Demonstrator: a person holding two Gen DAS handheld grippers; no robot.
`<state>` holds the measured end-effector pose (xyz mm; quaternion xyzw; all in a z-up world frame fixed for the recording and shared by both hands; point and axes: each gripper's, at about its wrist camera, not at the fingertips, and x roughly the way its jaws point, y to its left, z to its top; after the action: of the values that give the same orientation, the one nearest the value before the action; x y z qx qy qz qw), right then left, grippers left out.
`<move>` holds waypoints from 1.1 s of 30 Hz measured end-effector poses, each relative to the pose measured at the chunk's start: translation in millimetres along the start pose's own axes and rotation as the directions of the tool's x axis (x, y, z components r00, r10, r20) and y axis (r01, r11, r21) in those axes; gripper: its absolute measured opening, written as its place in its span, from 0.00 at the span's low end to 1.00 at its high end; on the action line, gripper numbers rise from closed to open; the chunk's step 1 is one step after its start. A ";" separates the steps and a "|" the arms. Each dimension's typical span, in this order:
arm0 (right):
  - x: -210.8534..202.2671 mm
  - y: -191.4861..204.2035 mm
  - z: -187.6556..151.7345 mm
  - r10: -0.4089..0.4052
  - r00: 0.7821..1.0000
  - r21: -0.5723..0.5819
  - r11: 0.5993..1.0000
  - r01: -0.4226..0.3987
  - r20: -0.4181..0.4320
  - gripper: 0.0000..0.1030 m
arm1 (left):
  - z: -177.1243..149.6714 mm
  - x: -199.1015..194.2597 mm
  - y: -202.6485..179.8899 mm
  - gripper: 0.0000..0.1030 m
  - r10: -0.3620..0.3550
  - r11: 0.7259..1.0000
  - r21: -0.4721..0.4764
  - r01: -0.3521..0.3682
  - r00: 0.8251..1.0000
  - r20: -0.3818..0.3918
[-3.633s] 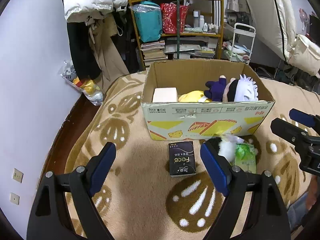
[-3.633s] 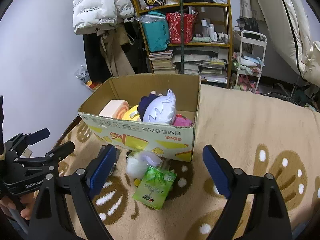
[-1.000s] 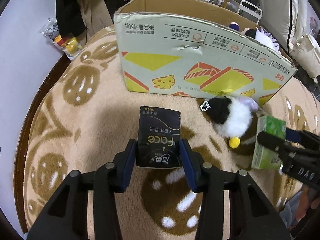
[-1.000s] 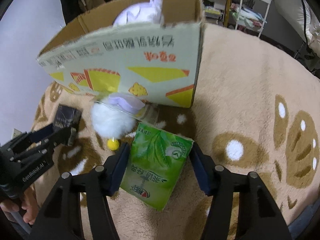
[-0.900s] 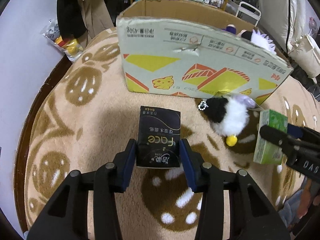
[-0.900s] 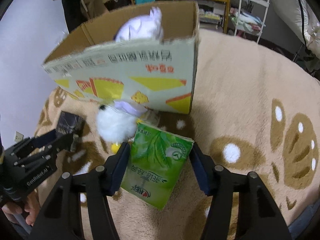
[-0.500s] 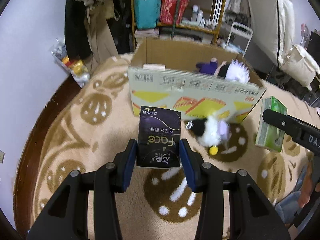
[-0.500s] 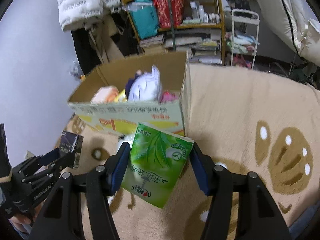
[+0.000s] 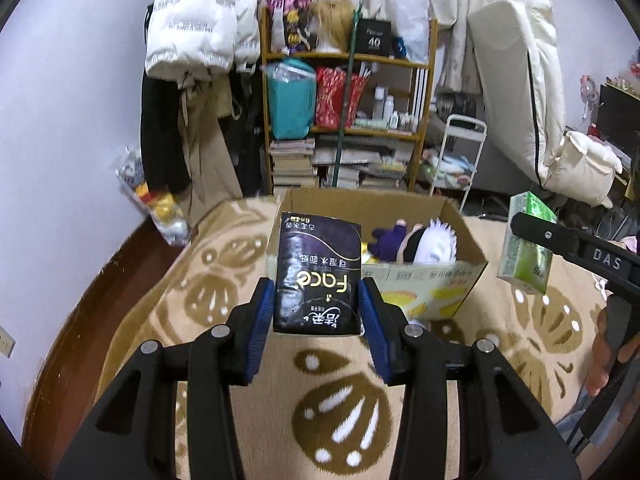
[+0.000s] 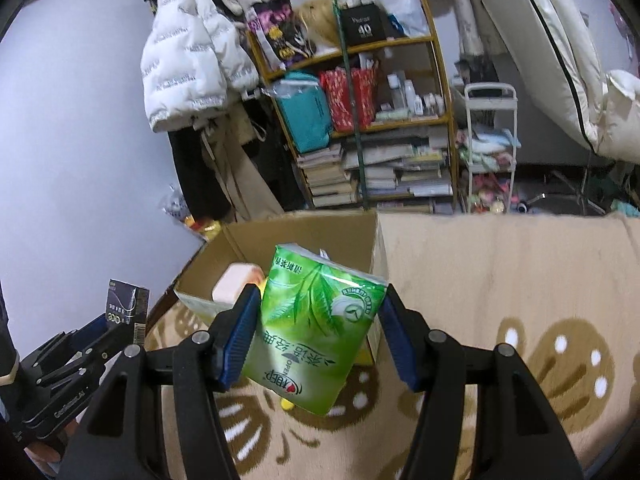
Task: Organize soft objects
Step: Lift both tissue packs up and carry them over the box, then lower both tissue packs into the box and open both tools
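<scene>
My left gripper (image 9: pixel 318 320) is shut on a black "Face" tissue pack (image 9: pixel 318 276) and holds it in the air before the open cardboard box (image 9: pixel 460 280). My right gripper (image 10: pixel 318 332) is shut on a green tissue pack (image 10: pixel 316 324), also raised, near the box (image 10: pixel 304 228). The green pack also shows at the right of the left wrist view (image 9: pixel 526 256), the black pack at the left of the right wrist view (image 10: pixel 126 304). Inside the box lie a white-haired plush doll (image 9: pixel 424 244) and a pale pink soft block (image 10: pixel 236 284). The black-and-white plush on the carpet is mostly hidden.
The box stands on a beige carpet with brown patterns (image 9: pixel 340 432). Behind it are a cluttered bookshelf (image 9: pixel 348 120), hanging coats (image 9: pixel 192 80), a white trolley (image 9: pixel 460 152) and a leaning mattress (image 9: pixel 520 92). A dark wooden floor edge (image 9: pixel 132 260) runs at left.
Both grippers closed on the tissue packs on the carpet, then lifted them well above it. The views now look over the box's rim instead of at its front wall.
</scene>
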<state>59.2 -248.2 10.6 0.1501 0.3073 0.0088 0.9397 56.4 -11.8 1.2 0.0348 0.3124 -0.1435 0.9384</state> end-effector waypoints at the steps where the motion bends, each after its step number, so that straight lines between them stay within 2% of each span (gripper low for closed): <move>1: -0.4 0.7 2.3 0.001 1.000 -0.004 1.000 -0.001 0.008 0.62 | 2.7 -1.8 -0.7 0.41 -0.002 1.000 0.002 0.002 1.000 0.011; 10: 4.4 10.5 21.2 0.014 0.997 -0.049 0.999 -0.010 0.072 0.62 | 28.5 4.1 -7.6 0.41 -0.016 0.999 0.033 0.014 0.997 0.080; 17: 24.1 21.4 34.4 0.025 0.998 -0.097 0.995 -0.019 0.064 0.62 | 58.8 16.4 -14.9 0.41 -0.006 0.997 0.076 -0.005 0.990 0.144; 24: 47.7 28.6 44.3 0.034 0.998 -0.126 0.992 -0.027 0.051 0.62 | 71.2 40.8 -19.1 0.41 -0.001 0.995 0.101 -0.013 0.991 0.136; 28: 60.1 24.9 47.2 0.085 0.996 -0.078 0.994 -0.082 0.029 0.62 | 70.4 57.8 -12.3 0.41 -0.026 0.999 0.044 0.022 0.997 0.075; 30: 71.2 20.2 47.0 0.112 0.994 -0.040 0.993 -0.111 0.008 0.62 | 67.9 64.8 -13.8 0.41 -0.004 0.998 0.063 0.000 0.997 0.073; 33: 87.4 13.5 41.1 0.094 0.995 -0.025 0.995 -0.094 -0.020 0.62 | 62.9 75.1 -16.3 0.41 0.007 0.997 0.082 -0.012 0.998 0.065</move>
<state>154.9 -237.3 -4.2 0.1522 0.3086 0.0584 0.9371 145.2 -55.7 7.3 0.0704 0.2755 -0.1530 0.9464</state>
